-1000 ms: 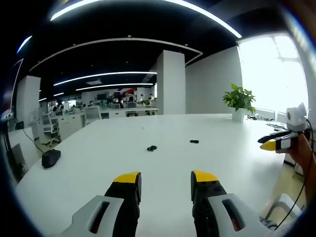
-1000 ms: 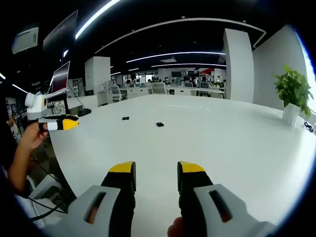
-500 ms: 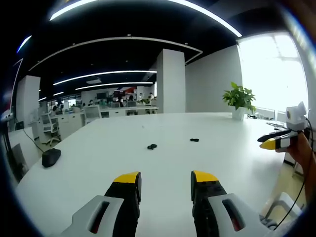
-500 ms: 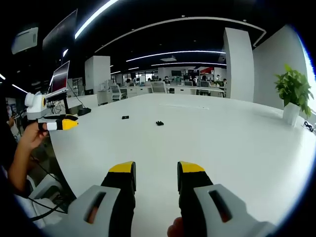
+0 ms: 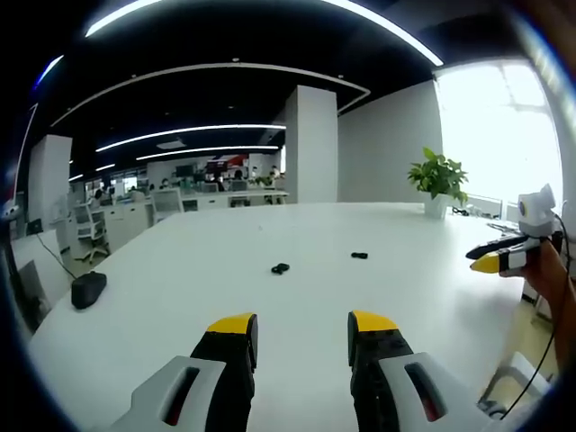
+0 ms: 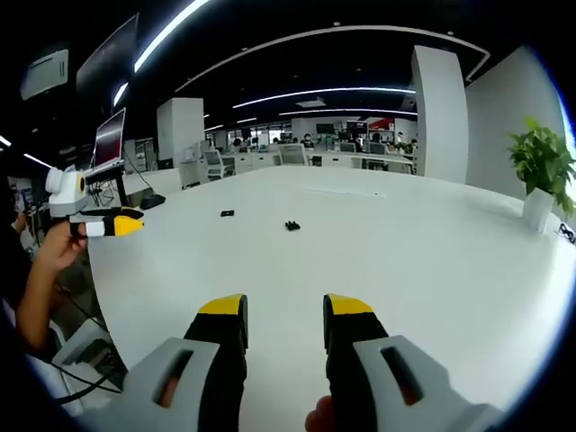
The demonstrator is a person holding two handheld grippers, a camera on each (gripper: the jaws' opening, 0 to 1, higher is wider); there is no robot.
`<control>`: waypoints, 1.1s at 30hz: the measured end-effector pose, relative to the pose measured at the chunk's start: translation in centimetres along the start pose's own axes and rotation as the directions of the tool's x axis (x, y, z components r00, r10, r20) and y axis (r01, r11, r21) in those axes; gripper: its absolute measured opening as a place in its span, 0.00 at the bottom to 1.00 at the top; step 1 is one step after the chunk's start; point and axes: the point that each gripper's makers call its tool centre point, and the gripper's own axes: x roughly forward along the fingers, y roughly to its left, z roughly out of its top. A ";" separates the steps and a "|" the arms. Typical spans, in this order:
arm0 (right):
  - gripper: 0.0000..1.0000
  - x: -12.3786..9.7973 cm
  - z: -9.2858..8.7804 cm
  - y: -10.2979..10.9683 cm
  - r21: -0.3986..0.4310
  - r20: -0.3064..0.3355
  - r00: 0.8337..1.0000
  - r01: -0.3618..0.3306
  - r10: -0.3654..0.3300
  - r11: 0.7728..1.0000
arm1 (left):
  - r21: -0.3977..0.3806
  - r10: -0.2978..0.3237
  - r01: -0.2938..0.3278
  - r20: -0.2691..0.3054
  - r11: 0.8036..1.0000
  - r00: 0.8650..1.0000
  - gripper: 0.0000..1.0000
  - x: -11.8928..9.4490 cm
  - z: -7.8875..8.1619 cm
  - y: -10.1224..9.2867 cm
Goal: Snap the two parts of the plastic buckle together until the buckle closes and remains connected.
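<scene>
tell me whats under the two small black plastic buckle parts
Both small black plastic buckle parts lie apart on the large white table, directly on its bare top. Whatever sits beneath each piece's underside is hidden, too small and distant to tell.

counter: smooth white top, faint satin sheen. left tongs and right tongs: matt black plastic jaws, yellow tips, smooth grey plastic shells. buckle parts: small, dark, plastic-looking; finish too small to judge.
</scene>
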 end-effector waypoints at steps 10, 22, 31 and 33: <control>0.34 2.7 0.8 -0.7 0.004 -0.023 1.000 -0.012 0.012 1.000 | 0.002 -0.007 0.007 -0.027 1.000 1.000 0.40 2.5 0.7 1.0; 0.34 5.7 1.5 -1.6 0.009 -0.052 0.998 -0.043 0.043 0.999 | 0.007 -0.013 0.014 -0.046 1.000 0.999 0.40 4.8 1.7 2.5; 0.34 6.6 2.7 -1.8 -0.003 -0.044 0.996 -0.084 0.083 0.996 | 0.035 -0.068 0.070 -0.052 0.997 0.996 0.40 7.3 2.4 1.9; 0.34 6.8 2.8 -1.9 -0.011 -0.051 0.995 -0.085 0.084 0.996 | 0.037 -0.093 0.094 -0.048 0.995 0.995 0.40 7.8 2.6 1.6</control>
